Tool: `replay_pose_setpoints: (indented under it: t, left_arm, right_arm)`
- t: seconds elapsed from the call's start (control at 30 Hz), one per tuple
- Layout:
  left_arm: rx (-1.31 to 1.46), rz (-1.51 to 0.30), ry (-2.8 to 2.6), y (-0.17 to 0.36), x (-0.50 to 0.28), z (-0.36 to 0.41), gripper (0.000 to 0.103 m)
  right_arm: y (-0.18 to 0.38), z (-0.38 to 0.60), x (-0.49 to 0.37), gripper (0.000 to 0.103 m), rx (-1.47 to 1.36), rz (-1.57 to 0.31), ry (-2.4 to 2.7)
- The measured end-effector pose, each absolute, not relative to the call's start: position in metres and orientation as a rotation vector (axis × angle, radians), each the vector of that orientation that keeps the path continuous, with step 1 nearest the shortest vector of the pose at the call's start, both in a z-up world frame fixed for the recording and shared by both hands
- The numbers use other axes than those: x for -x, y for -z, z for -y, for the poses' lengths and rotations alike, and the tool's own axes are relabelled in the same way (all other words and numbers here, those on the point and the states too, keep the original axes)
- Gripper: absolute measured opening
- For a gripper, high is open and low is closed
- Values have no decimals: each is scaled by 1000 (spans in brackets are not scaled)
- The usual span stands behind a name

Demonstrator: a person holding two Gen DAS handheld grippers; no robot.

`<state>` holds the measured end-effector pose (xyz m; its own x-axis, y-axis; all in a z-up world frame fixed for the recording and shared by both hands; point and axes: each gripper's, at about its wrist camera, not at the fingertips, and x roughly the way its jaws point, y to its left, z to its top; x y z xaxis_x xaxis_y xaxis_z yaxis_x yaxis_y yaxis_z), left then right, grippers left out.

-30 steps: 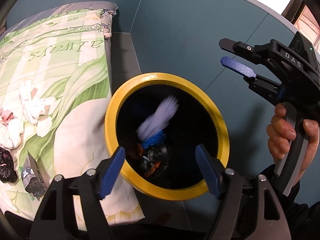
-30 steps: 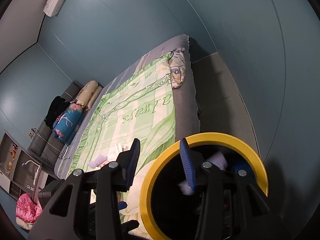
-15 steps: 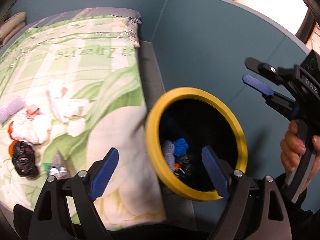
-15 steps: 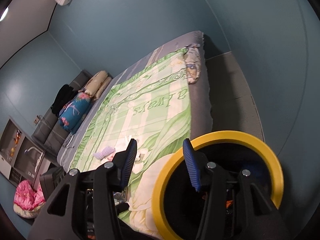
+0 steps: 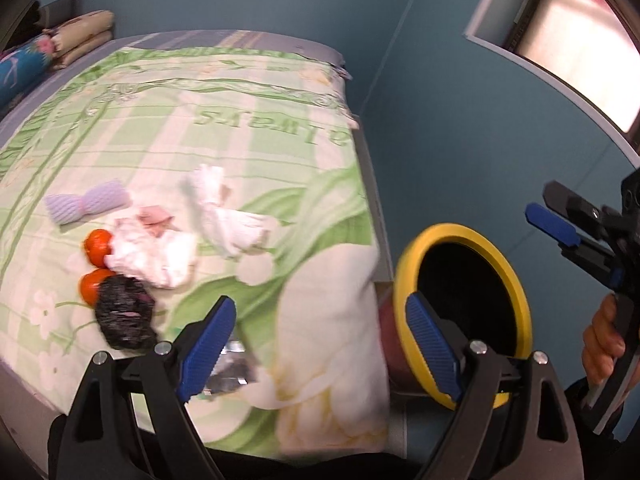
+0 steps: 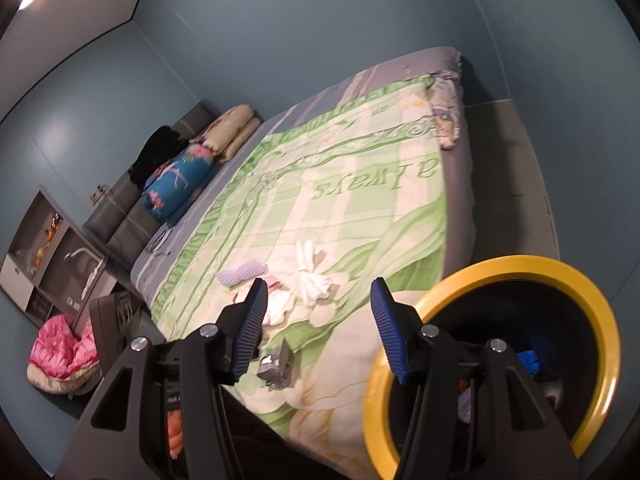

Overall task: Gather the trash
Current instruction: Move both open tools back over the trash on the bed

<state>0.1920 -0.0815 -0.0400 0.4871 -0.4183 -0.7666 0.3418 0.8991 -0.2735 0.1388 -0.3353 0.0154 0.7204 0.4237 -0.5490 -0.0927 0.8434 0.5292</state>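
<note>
A black bin with a yellow rim (image 5: pixel 516 280) stands on the floor at the bed's corner, with trash inside (image 6: pixel 528 360). On the green quilt (image 5: pixel 260 92) lie crumpled white tissues (image 5: pixel 152 256), a twisted white tissue (image 5: pixel 228 216), a lilac foam net (image 5: pixel 86 204), two orange pieces (image 5: pixel 97 242), a black crumpled bag (image 5: pixel 124 316) and a silver foil wrapper (image 5: pixel 232 368). My left gripper (image 5: pixel 318 340) hangs wide open over the quilt's near corner, empty. My right gripper (image 6: pixel 320 332), held in a hand at the right (image 5: pixel 554 212), is opening with nothing between its jaws.
The bed fills the left and middle of both views, with pillows (image 6: pixel 180 180) at its far end. Blue walls close in behind and to the right, with a window (image 5: pixel 568 40). A grey floor strip (image 6: pixel 508 168) runs beside the bed. Shelving (image 6: pixel 52 256) and a pink bundle (image 6: pixel 60 348) sit far left.
A lilac piece dropped into the bin a second ago. Both views have swung from the bin toward the trash on the quilt. Both grippers' jaws have spread wider.
</note>
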Motion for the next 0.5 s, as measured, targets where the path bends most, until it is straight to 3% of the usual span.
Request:
replay_pose_setpoints:
  t: [0.5]
  left_arm:
    - [168,-974,268,71,-206,-14,84]
  right_arm:
    - [2,267,-174,51,-411,-823,-383]
